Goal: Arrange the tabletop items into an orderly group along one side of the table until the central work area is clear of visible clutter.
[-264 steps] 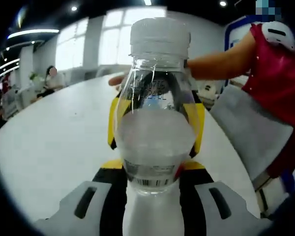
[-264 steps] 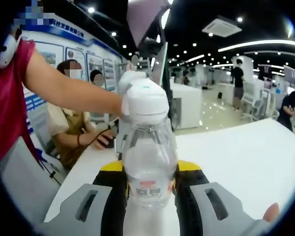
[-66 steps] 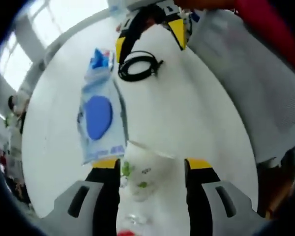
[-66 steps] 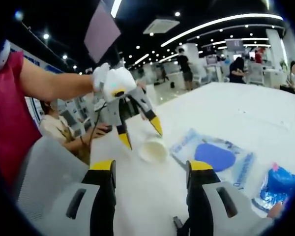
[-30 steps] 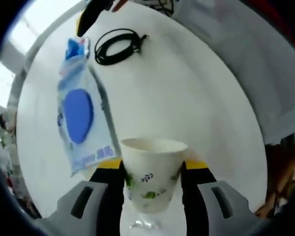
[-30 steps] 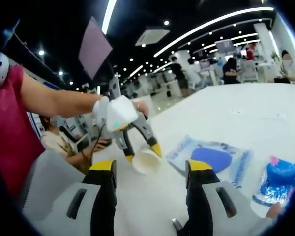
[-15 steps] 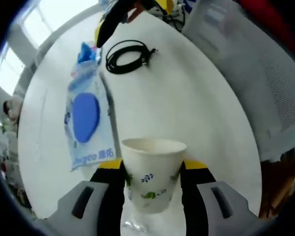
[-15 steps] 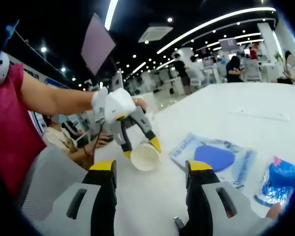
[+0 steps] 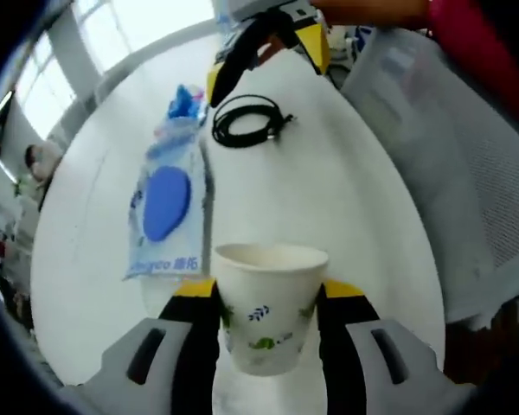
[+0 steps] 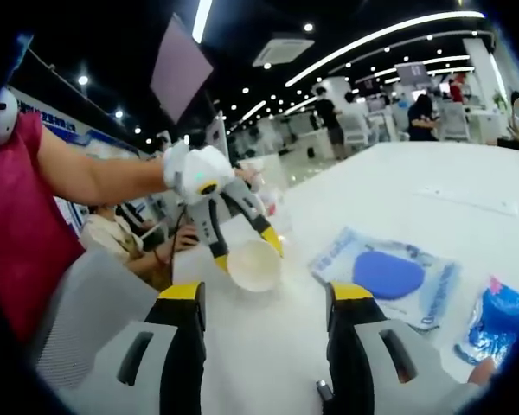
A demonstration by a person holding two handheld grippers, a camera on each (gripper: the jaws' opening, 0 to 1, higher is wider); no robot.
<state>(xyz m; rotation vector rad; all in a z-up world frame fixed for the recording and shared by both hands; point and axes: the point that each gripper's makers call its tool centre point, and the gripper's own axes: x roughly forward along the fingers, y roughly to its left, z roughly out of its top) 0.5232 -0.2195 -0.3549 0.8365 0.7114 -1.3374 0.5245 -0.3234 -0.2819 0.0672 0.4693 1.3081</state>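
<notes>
Gripping the paper cup (image 9: 268,311), left claw (image 9: 266,298); right claw (image 10: 266,298) apart, cup base hidden.

The white table (image 9: 346,199) runs from the bottom of the left gripper view to its upper left, its edge curving down the right side. A clear packet (image 9: 166,207) with a blue oval pad inside lies left of centre. Touching its far end is a blue bag (image 9: 183,102). A coiled black cable (image 9: 251,121) lies upper centre, just right of the bag. In the right gripper view the packet (image 10: 389,277) lies right of centre and the bag (image 10: 500,324) at the lower right.
</notes>
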